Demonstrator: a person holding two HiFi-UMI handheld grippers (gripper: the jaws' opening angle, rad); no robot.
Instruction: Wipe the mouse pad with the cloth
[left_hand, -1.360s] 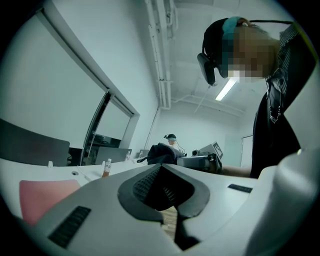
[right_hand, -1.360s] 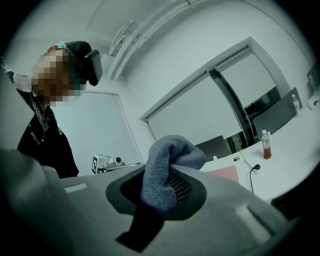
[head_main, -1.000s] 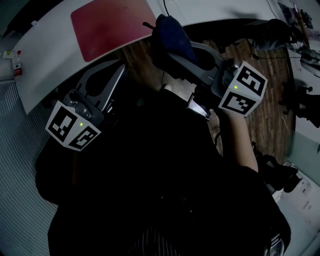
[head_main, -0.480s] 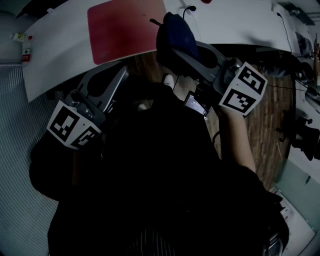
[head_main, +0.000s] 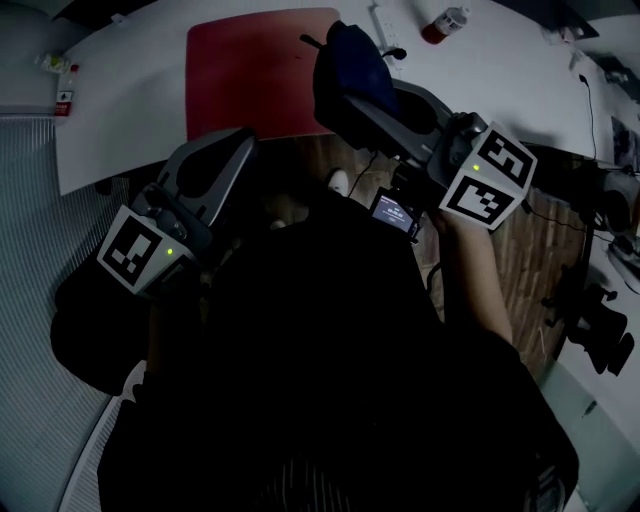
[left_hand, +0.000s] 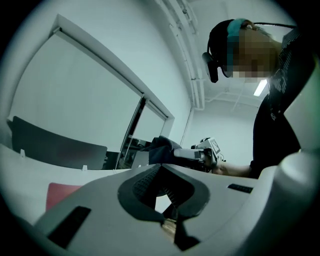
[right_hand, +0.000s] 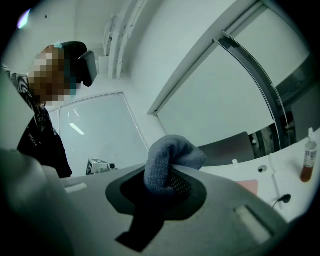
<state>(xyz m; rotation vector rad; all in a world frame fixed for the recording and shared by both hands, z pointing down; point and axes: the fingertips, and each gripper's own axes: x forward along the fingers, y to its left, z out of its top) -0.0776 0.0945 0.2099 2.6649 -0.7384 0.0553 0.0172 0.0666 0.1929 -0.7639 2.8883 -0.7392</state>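
Since a second ago, more of the white table (head_main: 120, 110) has been brought into the head view, and the red mouse pad (head_main: 250, 75) is now seen nearly whole. The pad is laid flat near the table's front edge. A dark blue cloth (head_main: 350, 60) is clamped in the jaws of the right gripper (head_main: 345, 105) and is held by the pad's right edge; whether it touches the pad cannot be told. The left gripper (head_main: 235, 150) is held just short of the pad's near edge, its jaws closed on nothing. A red-capped bottle (head_main: 445, 20) is stood farther back on the table.
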